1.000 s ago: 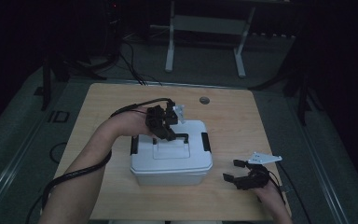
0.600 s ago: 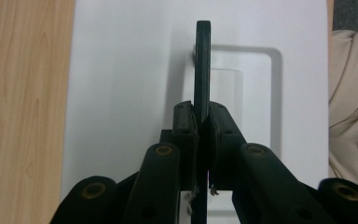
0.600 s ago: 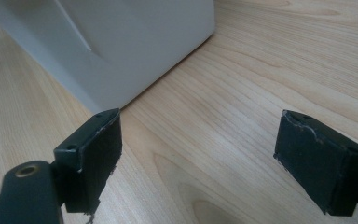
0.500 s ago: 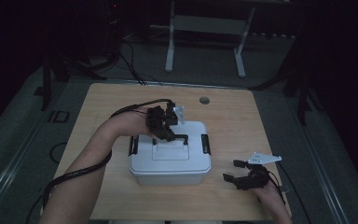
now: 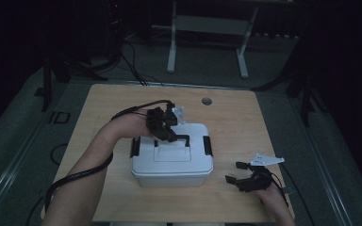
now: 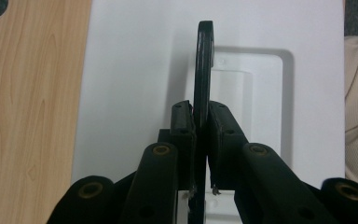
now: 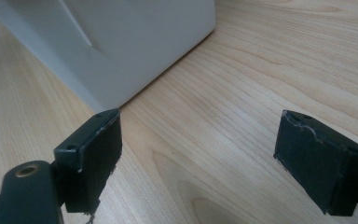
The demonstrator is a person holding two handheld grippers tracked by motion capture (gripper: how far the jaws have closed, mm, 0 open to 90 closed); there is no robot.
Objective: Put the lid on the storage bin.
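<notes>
A white lidded box [image 5: 172, 162] with black side latches stands in the middle of the wooden table. Its black carry handle [image 6: 203, 60] stands upright on the lid, and my left gripper [image 5: 166, 132] is shut on it; the left gripper view has both jaws pressed against the handle [image 6: 201, 140]. My right gripper [image 5: 238, 173] rests on the table to the right of the box, open, with nothing between its jaws [image 7: 205, 158]. The box's white corner [image 7: 121, 46] lies just ahead of it.
A small round grommet hole [image 5: 207, 101] sits near the table's far edge. Bare wood surrounds the box, with the table's right edge [image 5: 271, 155] close to my right gripper. Cables and a metal stand lie on the dark floor beyond.
</notes>
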